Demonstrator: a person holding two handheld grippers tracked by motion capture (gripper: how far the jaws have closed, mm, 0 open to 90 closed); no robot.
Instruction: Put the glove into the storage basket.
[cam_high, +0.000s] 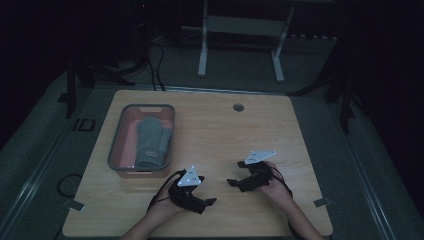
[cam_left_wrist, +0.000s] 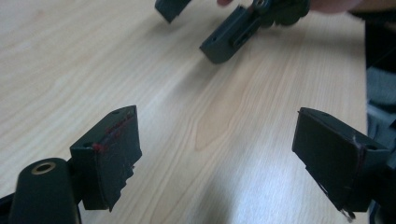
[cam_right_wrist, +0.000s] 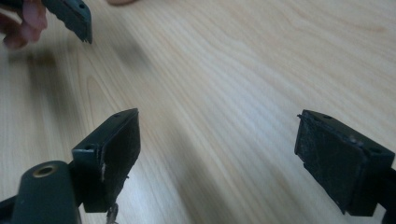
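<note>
A wooden table (cam_high: 215, 130) is seen from the high view, standing on a grey floor (cam_high: 350, 165) in a dim room. A white frame (cam_high: 240, 40) is set on the floor beyond the far edge. A round hole (cam_high: 238, 107) is cut into the tabletop near that edge.

On the left half of the table a grey bin (cam_high: 116, 145) is placed, with its long sides running away from the person. A grey mitten (cam_high: 152, 140) is laid flat inside it, along its length, reaching almost from end to end.

Near the front edge two grippers are held close above the wood, well apart from each other and pointed inward. The left gripper (cam_high: 204, 202) is held just in front of the bin's near right corner; in its own view its jaws are spread wide, with bare wood between them (cam_left_wrist: 217, 154). The right gripper (cam_high: 235, 182) is held to the right of the centre; its jaws are likewise parted wide over bare wood (cam_right_wrist: 217, 158). Nothing is gripped by either. The mitten is left in the bin, untouched, with the left gripper the nearer of the two.
</note>
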